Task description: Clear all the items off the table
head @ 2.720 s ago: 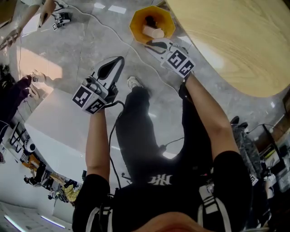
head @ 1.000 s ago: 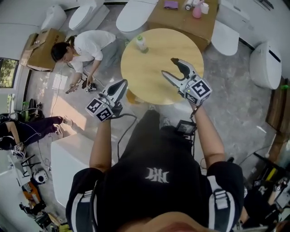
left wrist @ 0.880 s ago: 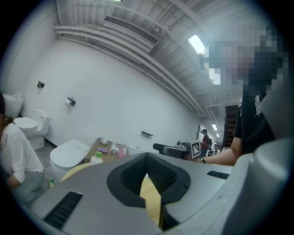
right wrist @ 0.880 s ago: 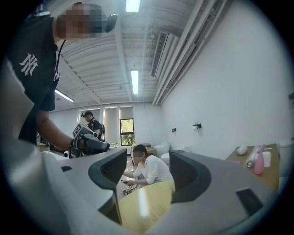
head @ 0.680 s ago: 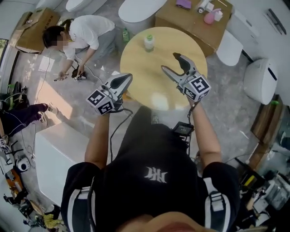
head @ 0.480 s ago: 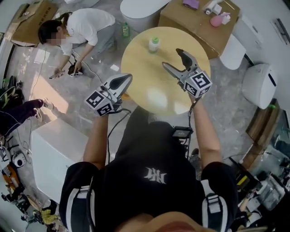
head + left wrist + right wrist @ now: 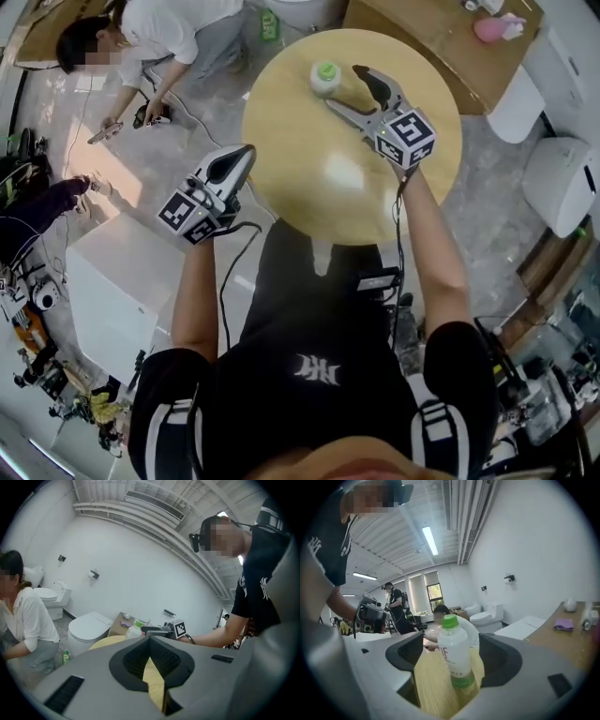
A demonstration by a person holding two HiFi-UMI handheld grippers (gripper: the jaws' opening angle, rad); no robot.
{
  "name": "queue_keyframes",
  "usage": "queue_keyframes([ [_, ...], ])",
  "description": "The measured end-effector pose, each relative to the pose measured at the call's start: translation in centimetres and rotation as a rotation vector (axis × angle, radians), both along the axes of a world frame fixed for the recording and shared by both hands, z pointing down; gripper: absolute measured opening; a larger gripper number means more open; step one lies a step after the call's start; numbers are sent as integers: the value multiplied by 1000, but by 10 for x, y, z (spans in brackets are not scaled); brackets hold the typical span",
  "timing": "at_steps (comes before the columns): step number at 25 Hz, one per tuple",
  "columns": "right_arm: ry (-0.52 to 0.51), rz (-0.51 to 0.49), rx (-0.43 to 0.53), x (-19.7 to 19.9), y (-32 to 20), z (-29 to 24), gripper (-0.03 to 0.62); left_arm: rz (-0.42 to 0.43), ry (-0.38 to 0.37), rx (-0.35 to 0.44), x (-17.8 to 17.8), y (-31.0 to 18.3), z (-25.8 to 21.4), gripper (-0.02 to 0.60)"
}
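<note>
A white bottle with a green cap stands upright on the far side of the round wooden table. My right gripper reaches over the table to it. Its jaws have just been opening and are open. In the right gripper view the bottle stands in the gap between the black pads, touching neither. My left gripper hovers at the table's left edge, shut and empty. The left gripper view shows its jaws closed to a thin slit, with the bottle and the table beyond.
A person in a white shirt crouches on the floor at the upper left, beside a green bottle. A brown cabinet with a pink item stands behind the table. White toilets are at the right, a white box at the left.
Both grippers have moved forward and down. The right one went across the table to the bottle, with its jaws spread wider. The left one settled at the table's left edge.
</note>
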State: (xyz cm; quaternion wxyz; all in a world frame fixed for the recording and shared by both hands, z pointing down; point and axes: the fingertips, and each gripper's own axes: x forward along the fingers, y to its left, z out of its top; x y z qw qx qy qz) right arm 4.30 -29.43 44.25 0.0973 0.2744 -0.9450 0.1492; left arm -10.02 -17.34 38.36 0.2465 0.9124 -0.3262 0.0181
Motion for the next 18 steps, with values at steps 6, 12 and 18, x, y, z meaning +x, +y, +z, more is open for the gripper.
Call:
queue_keyframes([
  [6, 32, -71, -7, -20, -11, 34, 436, -80, 4, -32, -4, 11, 17, 12],
  [12, 42, -97, -2, -38, -17, 47, 436, -113, -15, -52, -17, 14, 25, 12],
  [18, 49, -92, 16, -40, -19, 55, 356, -131, -31, -54, -35, 8, 27, 12],
])
